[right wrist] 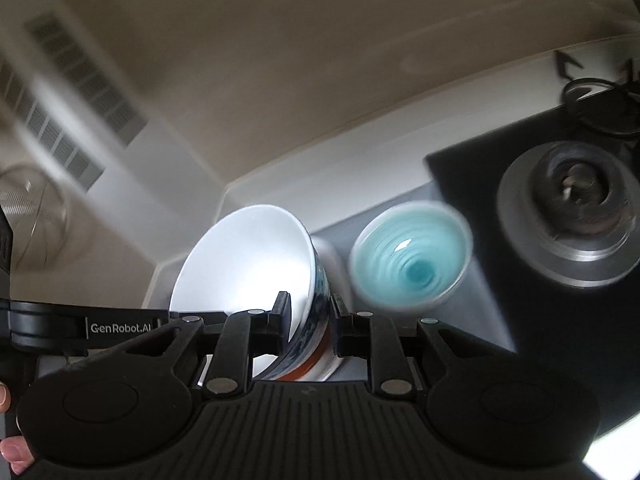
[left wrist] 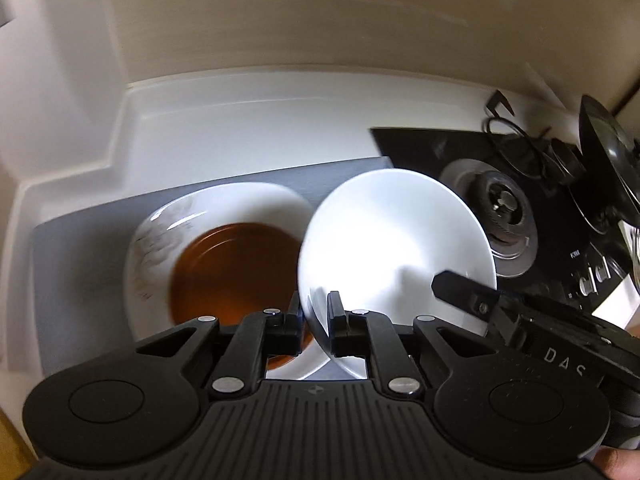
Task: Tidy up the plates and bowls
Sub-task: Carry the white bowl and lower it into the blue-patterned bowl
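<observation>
White bowl [left wrist: 394, 248] pinched at its near rim by both sets of fingers, L gripper [left wrist: 314, 324] and R gripper [right wrist: 308, 322], tilted above the grey mat [left wrist: 80, 248]. Brown-centred plate [left wrist: 208, 264] lies just left of the bowl; teal bowl [right wrist: 412, 256] just right.

Beige wall [left wrist: 320, 12] behind a white counter [left wrist: 256, 128], black stovetop [left wrist: 556, 216] alongside.

Glossy white ceramic bowl [left wrist: 396, 240], glazed brown-centred plate [left wrist: 224, 256], matt grey mat [left wrist: 80, 264], shiny black stovetop [left wrist: 552, 240].
</observation>
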The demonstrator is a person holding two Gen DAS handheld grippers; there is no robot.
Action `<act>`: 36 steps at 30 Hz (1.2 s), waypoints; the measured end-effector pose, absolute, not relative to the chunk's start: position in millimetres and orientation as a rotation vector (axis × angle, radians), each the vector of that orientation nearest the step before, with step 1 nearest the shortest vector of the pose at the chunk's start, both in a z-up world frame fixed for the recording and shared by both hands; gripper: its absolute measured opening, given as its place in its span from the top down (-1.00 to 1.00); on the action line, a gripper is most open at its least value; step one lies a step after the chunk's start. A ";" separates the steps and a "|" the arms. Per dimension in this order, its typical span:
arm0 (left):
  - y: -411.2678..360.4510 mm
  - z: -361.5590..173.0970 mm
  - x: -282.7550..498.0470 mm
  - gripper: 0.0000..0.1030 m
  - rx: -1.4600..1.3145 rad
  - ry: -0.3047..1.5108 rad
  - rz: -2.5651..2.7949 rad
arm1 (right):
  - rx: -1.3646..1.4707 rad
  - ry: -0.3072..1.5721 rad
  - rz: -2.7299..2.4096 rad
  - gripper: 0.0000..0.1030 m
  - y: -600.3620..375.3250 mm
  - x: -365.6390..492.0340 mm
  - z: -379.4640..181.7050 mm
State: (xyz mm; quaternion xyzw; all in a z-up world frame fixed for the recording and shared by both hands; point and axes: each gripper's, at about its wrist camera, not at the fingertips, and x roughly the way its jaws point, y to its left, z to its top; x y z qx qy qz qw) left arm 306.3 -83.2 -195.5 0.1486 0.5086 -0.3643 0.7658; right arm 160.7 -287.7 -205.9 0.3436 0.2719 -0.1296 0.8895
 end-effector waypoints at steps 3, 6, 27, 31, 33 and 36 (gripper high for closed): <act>-110.1 -195.7 307.2 0.74 0.360 1.103 -0.801 | 0.726 0.537 -0.289 0.60 -311.2 160.1 -209.0; -138.8 -201.0 308.9 0.73 0.405 1.101 -0.807 | 0.723 0.535 -0.309 0.60 -332.0 162.2 -216.3; -195.8 -270.6 333.5 0.71 0.413 1.286 -0.758 | 0.691 0.614 -0.332 0.69 -380.8 189.3 -284.1; -196.2 -274.8 335.0 0.70 0.405 1.294 -0.763 | 0.690 0.618 -0.338 0.70 -380.9 193.0 -286.5; -195.8 -276.2 337.3 0.71 0.385 1.307 -0.765 | 0.678 0.617 -0.349 0.72 -380.1 195.1 -286.3; -193.8 -279.2 342.7 0.70 0.337 1.354 -0.753 | 0.665 0.623 -0.373 0.74 -378.2 197.4 -286.3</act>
